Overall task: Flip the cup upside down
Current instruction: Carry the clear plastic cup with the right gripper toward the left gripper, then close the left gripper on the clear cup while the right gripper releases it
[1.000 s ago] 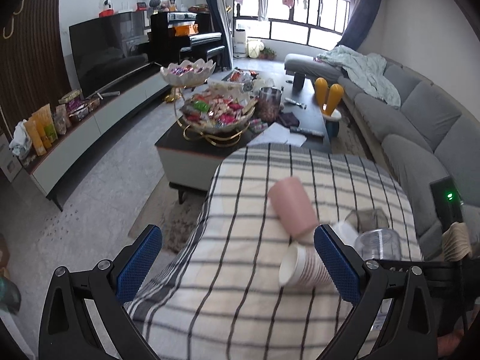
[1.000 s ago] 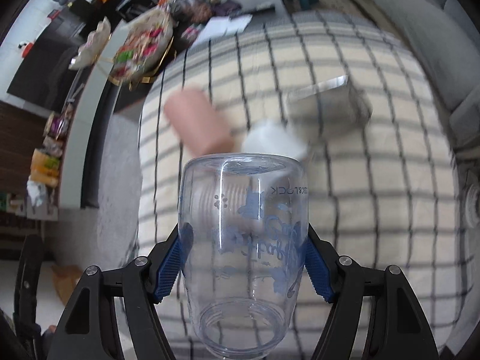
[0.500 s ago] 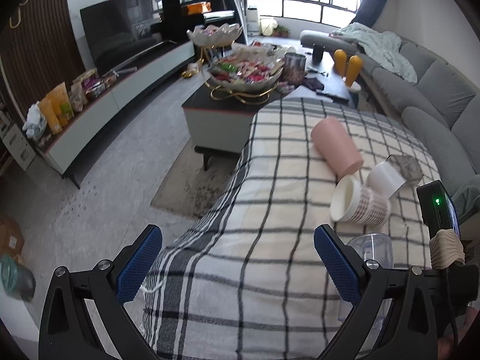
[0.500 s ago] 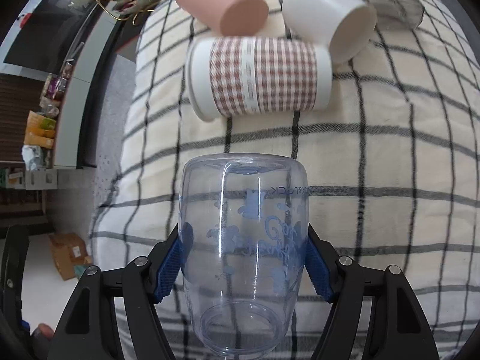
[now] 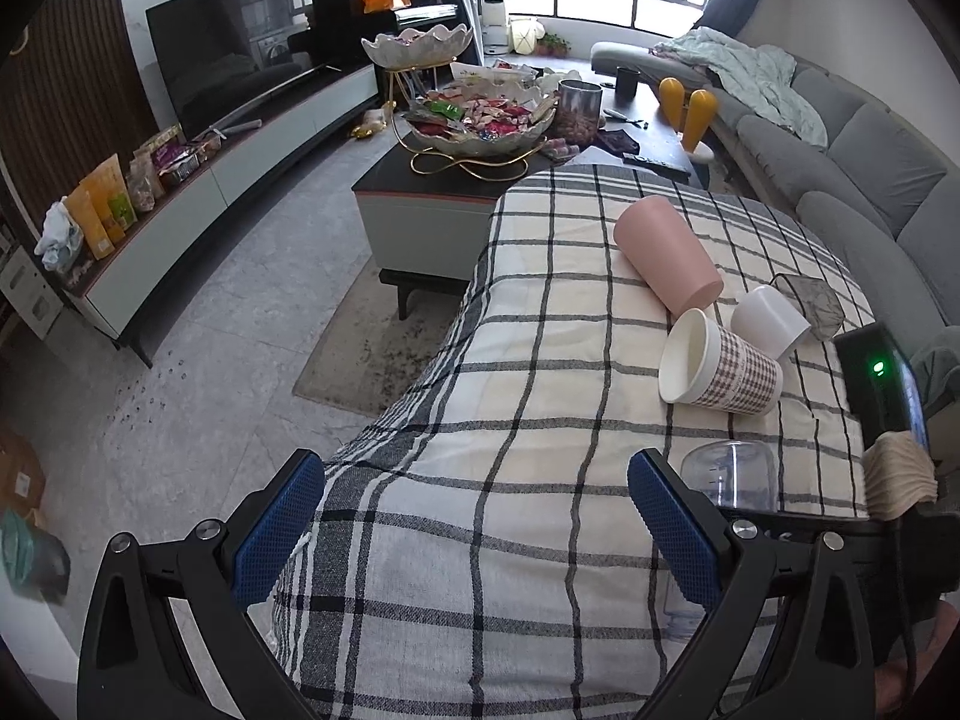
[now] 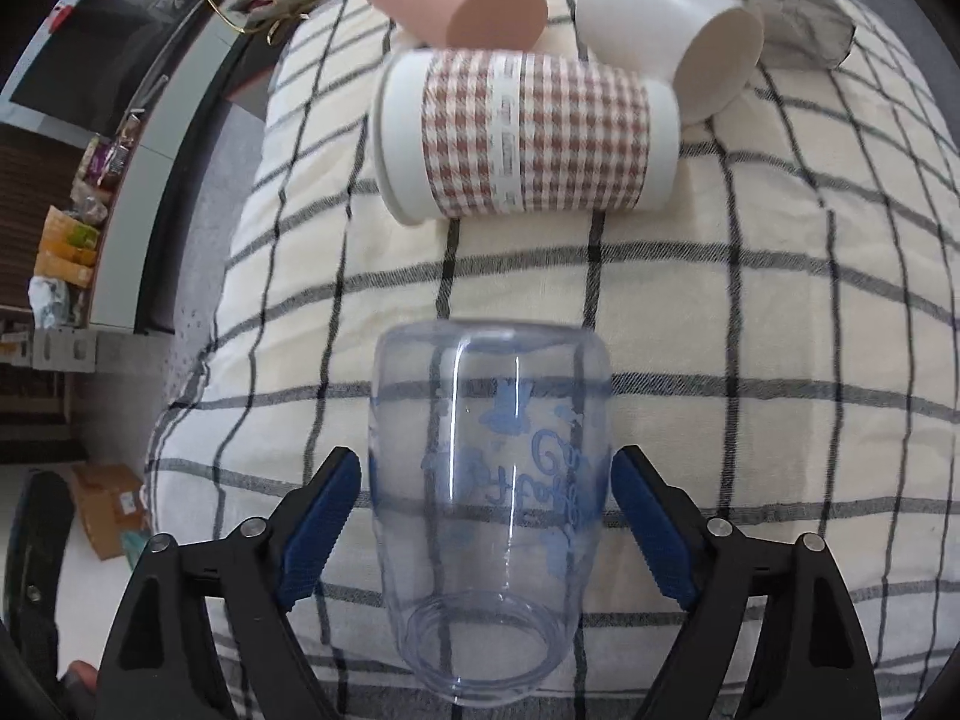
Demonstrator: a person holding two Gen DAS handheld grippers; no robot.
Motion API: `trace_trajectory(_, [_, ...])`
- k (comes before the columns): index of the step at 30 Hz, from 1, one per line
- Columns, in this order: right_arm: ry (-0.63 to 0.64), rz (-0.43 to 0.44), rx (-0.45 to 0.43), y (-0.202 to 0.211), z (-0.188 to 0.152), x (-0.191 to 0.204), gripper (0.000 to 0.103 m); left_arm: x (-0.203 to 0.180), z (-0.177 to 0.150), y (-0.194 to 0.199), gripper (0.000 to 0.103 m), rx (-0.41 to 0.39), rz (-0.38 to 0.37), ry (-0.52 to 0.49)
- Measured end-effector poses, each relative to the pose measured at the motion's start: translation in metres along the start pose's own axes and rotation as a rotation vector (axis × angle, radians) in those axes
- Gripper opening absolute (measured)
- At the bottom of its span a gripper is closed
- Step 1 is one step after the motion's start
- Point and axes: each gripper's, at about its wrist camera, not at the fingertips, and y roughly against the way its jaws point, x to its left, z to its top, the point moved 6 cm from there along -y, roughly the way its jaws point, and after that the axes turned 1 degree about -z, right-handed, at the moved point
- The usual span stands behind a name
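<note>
Left wrist view: the left hand-held gripper [image 5: 474, 531] is spread wide, with only the checked cloth [image 5: 510, 540] between its blue pads. The clear cup [image 5: 732, 474] appears at lower right, partly behind the right-hand finger. Above it, right of centre, three cups lie on their sides on the table: a pink cup [image 5: 666, 255], a checked paper cup [image 5: 720, 369] and a white cup [image 5: 771, 321].

Right wrist view: the clear cup [image 6: 489, 516], printed in blue, fills the lower centre between the pads of the right hand-held gripper [image 6: 489, 510]. Its rounded closed end points to the upper frame and its ring-shaped end faces the camera. The pads lie against or just off its walls; a firm grip cannot be told. The checked paper cup [image 6: 528, 138] lies above it.
</note>
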Motion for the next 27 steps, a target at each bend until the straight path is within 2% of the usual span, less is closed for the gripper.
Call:
trace_trajectory(6, [-0.049, 0.019, -0.107, 0.044, 0.002, -0.019, 0.086, -0.018, 0.003, 0.006, 0.103, 0.029, -0.039, -0.016])
trace_trajectory(11, [-0.102, -0.059, -0.254, 0.101, 0.005, -0.063, 0.086, -0.056, -0.004, 0.001, 0.103, 0.115, -0.102, -0.077])
trace_trajectory(16, [-0.142, -0.153, -0.403, 0.154, -0.004, -0.105, 0.092, -0.099, -0.013, -0.007, 0.103, 0.191, -0.158, -0.137])
trace_trajectory(20, [-0.160, -0.199, -0.448, 0.173, -0.006, -0.125, 0.092, -0.126, -0.018, -0.020, 0.103, 0.280, -0.178, -0.167])
trace_trajectory(25, [-0.153, -0.228, -0.486, 0.183, 0.002, -0.135, 0.092, -0.139, -0.014, -0.040, 0.103, 0.358, -0.140, -0.204])
trace_trajectory(27, [-0.144, -0.236, -0.504, 0.186, 0.003, -0.135, 0.092, -0.145, -0.014, -0.049, 0.103, 0.413, -0.139, -0.226])
